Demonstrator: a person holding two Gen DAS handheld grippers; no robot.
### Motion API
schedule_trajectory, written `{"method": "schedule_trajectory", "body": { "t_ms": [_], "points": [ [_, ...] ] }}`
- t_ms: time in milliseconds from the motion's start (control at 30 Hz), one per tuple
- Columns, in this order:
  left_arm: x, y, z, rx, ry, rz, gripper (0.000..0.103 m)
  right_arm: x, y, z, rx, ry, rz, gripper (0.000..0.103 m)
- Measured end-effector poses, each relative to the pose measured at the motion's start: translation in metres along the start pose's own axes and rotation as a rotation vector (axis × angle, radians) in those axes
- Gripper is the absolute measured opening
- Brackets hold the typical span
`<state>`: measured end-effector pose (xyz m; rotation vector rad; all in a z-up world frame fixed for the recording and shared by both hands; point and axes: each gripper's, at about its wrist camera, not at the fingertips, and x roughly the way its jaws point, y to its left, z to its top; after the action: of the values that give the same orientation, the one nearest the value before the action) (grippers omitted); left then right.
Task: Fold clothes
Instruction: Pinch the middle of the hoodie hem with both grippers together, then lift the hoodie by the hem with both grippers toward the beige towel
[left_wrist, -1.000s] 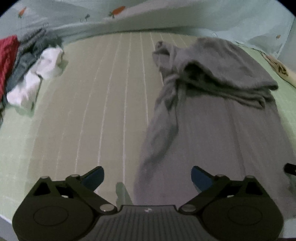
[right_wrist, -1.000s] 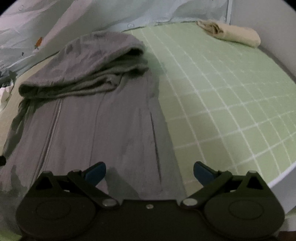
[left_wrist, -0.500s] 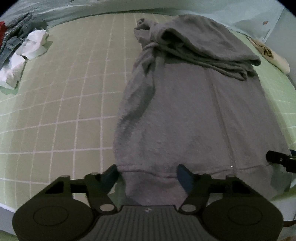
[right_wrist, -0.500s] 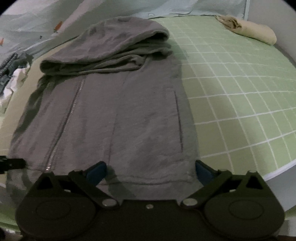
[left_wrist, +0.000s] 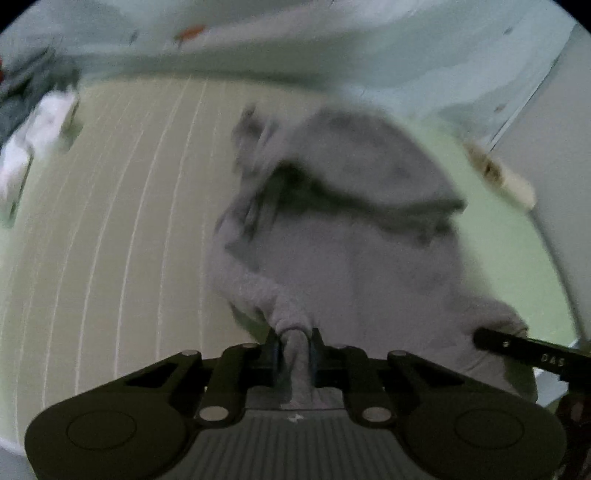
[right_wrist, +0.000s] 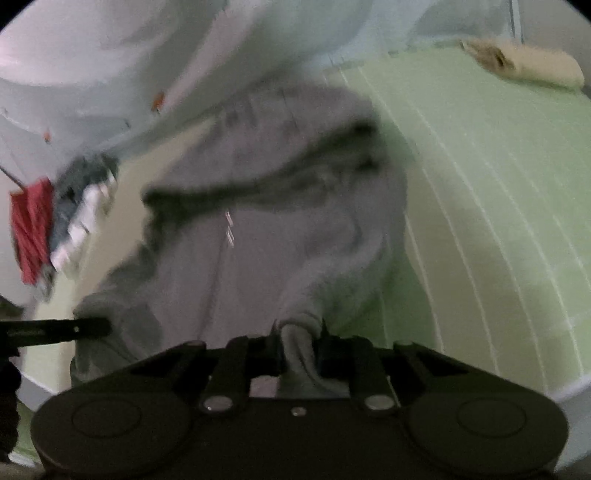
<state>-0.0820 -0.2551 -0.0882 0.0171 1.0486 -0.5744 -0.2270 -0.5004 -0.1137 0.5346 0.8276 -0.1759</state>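
Both pairs of tongs have just been closing, and each now pinches the hem of the grey hoodie. Through the left wrist camera, the left gripper (left_wrist: 294, 349) has its jaws clamped on a bunched fold of the grey hoodie (left_wrist: 343, 258) at one bottom corner, the cloth pulled up into a twisted ridge between the pads. Its body lies on the green checked bed sheet (left_wrist: 122, 229) with the hood towards the far edge, all blurred. A heap of white and dark clothes (left_wrist: 33, 136) sits at the far left corner, a beige folded cloth (left_wrist: 498, 177) at the far right edge, and the right gripper (left_wrist: 480, 338) shows as a dark bar at the hoodie's other corner. Through the right wrist camera, the right gripper (right_wrist: 297, 341) is clamped on the hem at the opposite bottom corner, and the zip (right_wrist: 229, 229) runs up the front. A red garment (right_wrist: 33, 229) lies in the heap at the far left, and the left gripper's dark finger (right_wrist: 74, 328) reaches the hem at the left
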Motion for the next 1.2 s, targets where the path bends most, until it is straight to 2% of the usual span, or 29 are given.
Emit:
{"method": "schedule_trajectory", "body": {
  "t_ms": [100,233,333,433,567,733,867,933,1033,1100,1133,1200],
  "points": [
    [-0.007,-0.008,0.029,-0.019,-0.070,-0.038,0.015,-0.007,0.000,0.033,0.024,-0.077,0.038,0.016],
    [-0.007,-0.008,0.065,-0.055,-0.153,-0.044,0.015,-0.004,-0.014,0.072,0.112,-0.162,0.071,0.016],
    [0.004,0.001,0.086,-0.150,-0.193,-0.034,0.015,0.010,-0.028,0.090,0.169,-0.182,0.054,0.016],
    [0.018,0.013,0.105,-0.255,-0.214,-0.025,0.015,0.026,-0.044,0.104,0.251,-0.181,0.074,0.016],
    [0.035,0.015,0.137,-0.267,-0.234,-0.010,0.015,0.050,-0.048,0.129,0.259,-0.187,0.069,0.016],
    [0.081,0.034,0.175,-0.327,-0.201,-0.006,0.015,0.097,-0.072,0.169,0.362,-0.135,0.085,0.019],
    [0.128,0.063,0.191,-0.454,-0.099,0.008,0.019,0.140,-0.095,0.194,0.502,-0.044,0.109,0.026],
    [0.139,0.072,0.192,-0.483,-0.084,-0.004,0.019,0.154,-0.099,0.200,0.513,0.000,0.107,0.029],
    [0.135,0.076,0.188,-0.510,-0.079,-0.041,0.022,0.154,-0.103,0.196,0.536,0.018,0.129,0.034],
    [0.127,0.076,0.184,-0.512,-0.081,-0.060,0.027,0.149,-0.107,0.192,0.561,0.016,0.151,0.043],
    [0.122,0.076,0.182,-0.509,-0.084,-0.066,0.032,0.145,-0.107,0.188,0.567,0.011,0.155,0.049],
    [0.113,0.076,0.177,-0.500,-0.092,-0.065,0.040,0.135,-0.107,0.181,0.574,-0.001,0.154,0.052]
  ]
}}
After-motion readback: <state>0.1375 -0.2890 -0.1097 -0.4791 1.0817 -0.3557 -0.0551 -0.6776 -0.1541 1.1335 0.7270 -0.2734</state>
